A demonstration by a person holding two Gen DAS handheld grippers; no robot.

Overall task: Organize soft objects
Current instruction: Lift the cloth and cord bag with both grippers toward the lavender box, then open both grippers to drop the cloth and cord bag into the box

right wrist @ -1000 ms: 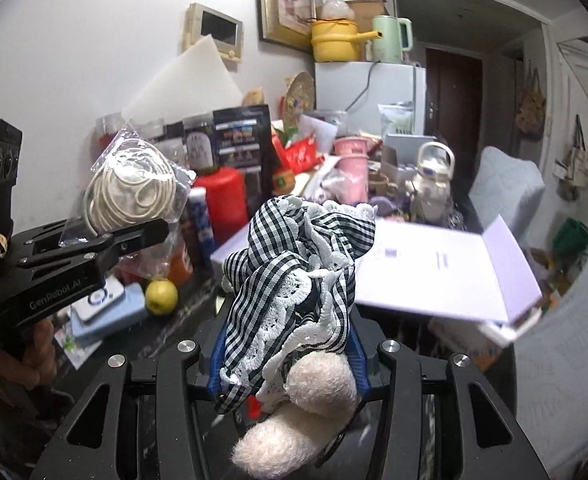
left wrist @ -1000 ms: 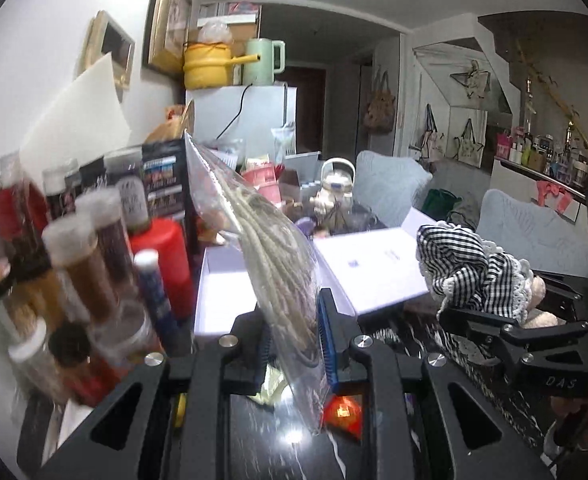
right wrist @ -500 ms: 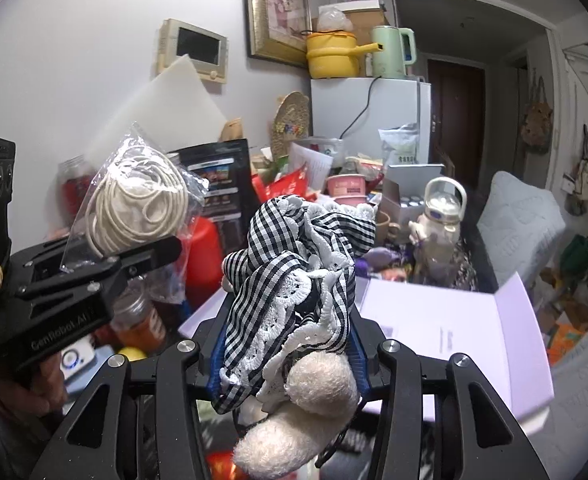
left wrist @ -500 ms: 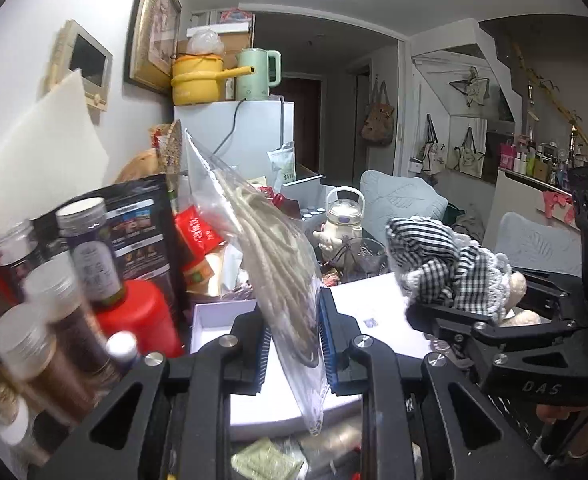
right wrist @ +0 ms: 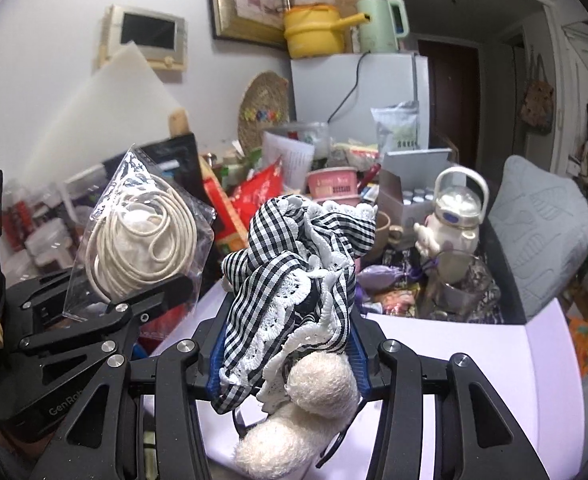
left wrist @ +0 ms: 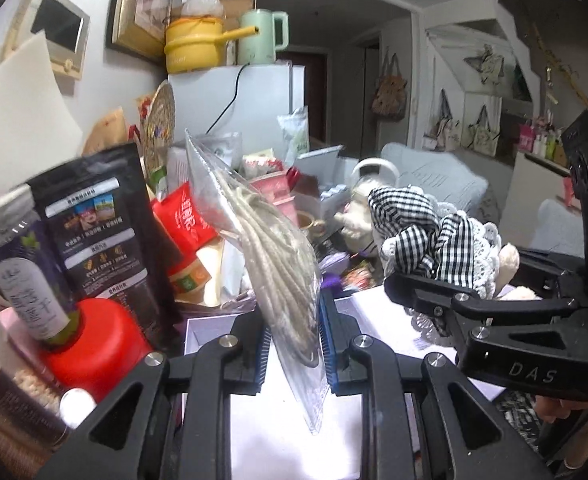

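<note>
The checked cloth bundle (right wrist: 294, 280), black-and-white gingham with white lace trim and two cream pompoms hanging below it, sits pinched between the blue pads of the right gripper (right wrist: 290, 356), whose jaws stand partly open around its bulk. It hangs over the white box (right wrist: 474, 360), whose open lid reaches toward the right edge of the cluttered table. The lower pompom hides part of the box, and the box's inside cannot be made out in either view. The clear bag of cream cord (left wrist: 278, 264) is clamped edge-on in the left gripper (left wrist: 294, 344), its jaws closed as tight as they go on the thin plastic. The left wrist view shows the bag only as a slanted sliver, and its lower corner dangles over the box; the right wrist view shows its flat face, with the cord coiled in loops. The right wrist view also shows a white teapot-shaped figure (right wrist: 454, 216), a glass (right wrist: 454, 280) and a pink tub (right wrist: 334, 184) crowding the far side of the table. Only the left wrist view takes in the black pouch (left wrist: 98, 232), the red-capped bottle (left wrist: 94, 344) and blurred jars along the left edge. A yellow pot (left wrist: 194, 44) and green kettle (left wrist: 262, 36) sit on the white fridge (left wrist: 254, 96) behind
</note>
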